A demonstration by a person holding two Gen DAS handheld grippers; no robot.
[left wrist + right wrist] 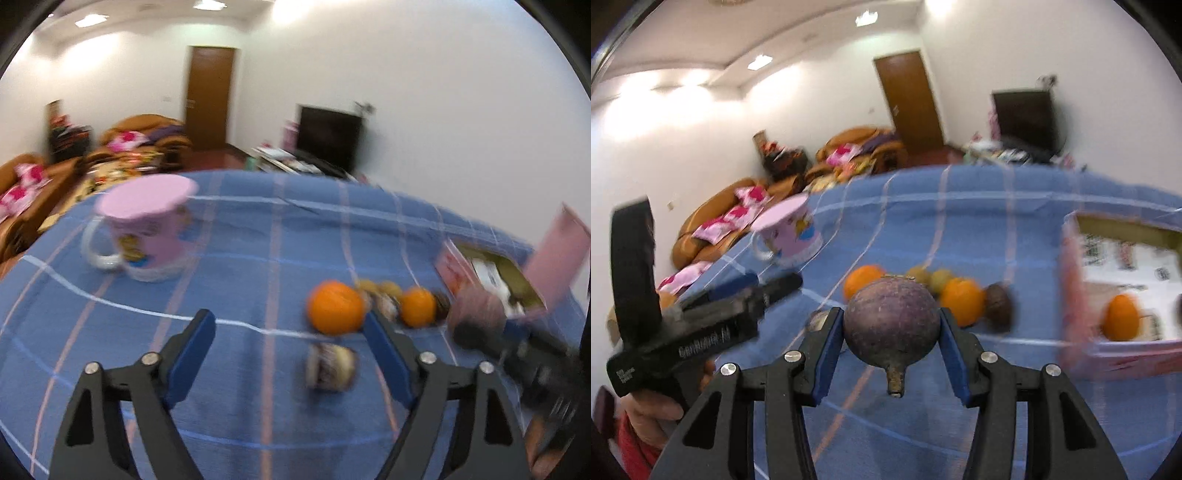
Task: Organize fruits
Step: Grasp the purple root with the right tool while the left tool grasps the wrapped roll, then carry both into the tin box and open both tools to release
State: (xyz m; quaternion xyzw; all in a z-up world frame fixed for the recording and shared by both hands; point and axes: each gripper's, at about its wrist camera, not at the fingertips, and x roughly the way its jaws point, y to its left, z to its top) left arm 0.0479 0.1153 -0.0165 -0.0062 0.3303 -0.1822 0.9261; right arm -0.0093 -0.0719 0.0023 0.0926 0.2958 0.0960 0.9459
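Blue checked tablecloth covers the table. At far left stands a pink mug, upright. The left gripper is spread wide with nothing between its pads; a dark wrapped fruit lies on the cloth just ahead of it. Further right, a row of oranges and darker fruits rests beside the pink box, which contains one orange. The right gripper is clamped on a purple round fruit, stem toward the camera.
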